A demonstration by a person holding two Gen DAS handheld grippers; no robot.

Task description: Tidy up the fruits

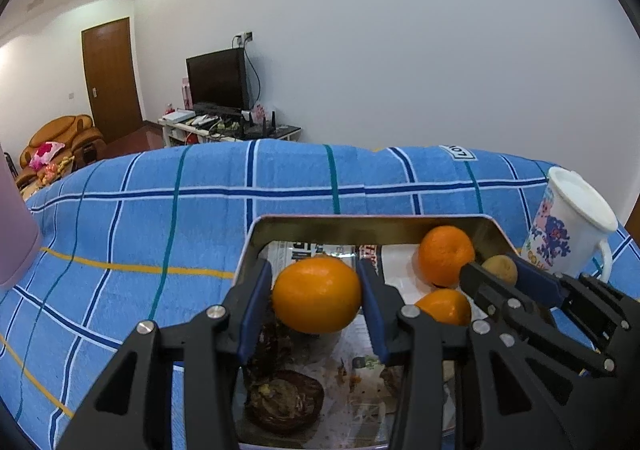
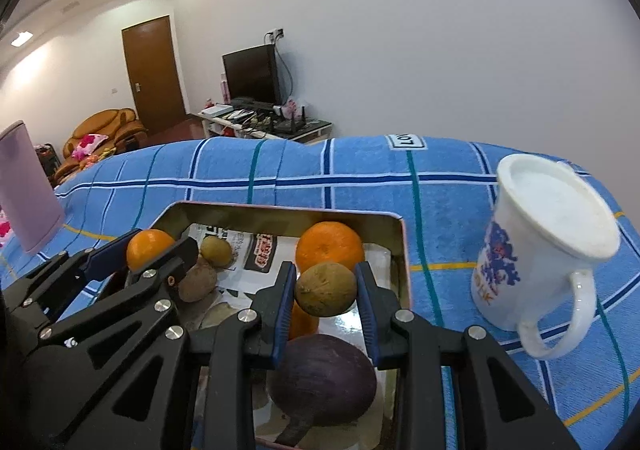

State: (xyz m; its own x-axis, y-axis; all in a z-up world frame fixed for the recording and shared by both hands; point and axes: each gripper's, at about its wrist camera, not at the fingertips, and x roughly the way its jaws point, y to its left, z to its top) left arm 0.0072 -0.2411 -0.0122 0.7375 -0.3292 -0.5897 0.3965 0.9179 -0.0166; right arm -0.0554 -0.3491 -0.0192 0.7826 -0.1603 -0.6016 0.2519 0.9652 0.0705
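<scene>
A metal tray [image 1: 360,223] lined with printed paper lies on a blue checked cloth. My left gripper [image 1: 316,278] is shut on a large orange [image 1: 316,294] held over the tray's left part. In the right wrist view the left gripper [image 2: 154,248] shows at the left with that orange [image 2: 150,248]. My right gripper [image 2: 325,278] is shut on a small brown-green round fruit [image 2: 326,290] above the tray's right side [image 2: 280,209]. The left wrist view catches the right gripper [image 1: 498,270] gripping that fruit [image 1: 500,268].
Two more oranges [image 1: 446,256] [image 1: 444,306] lie in the tray, with a dark purple fruit [image 2: 324,378], a brown fruit [image 2: 198,282] and a greenish one [image 2: 216,250]. A white mug [image 2: 548,250] stands right of the tray. A pink container [image 2: 28,189] stands far left.
</scene>
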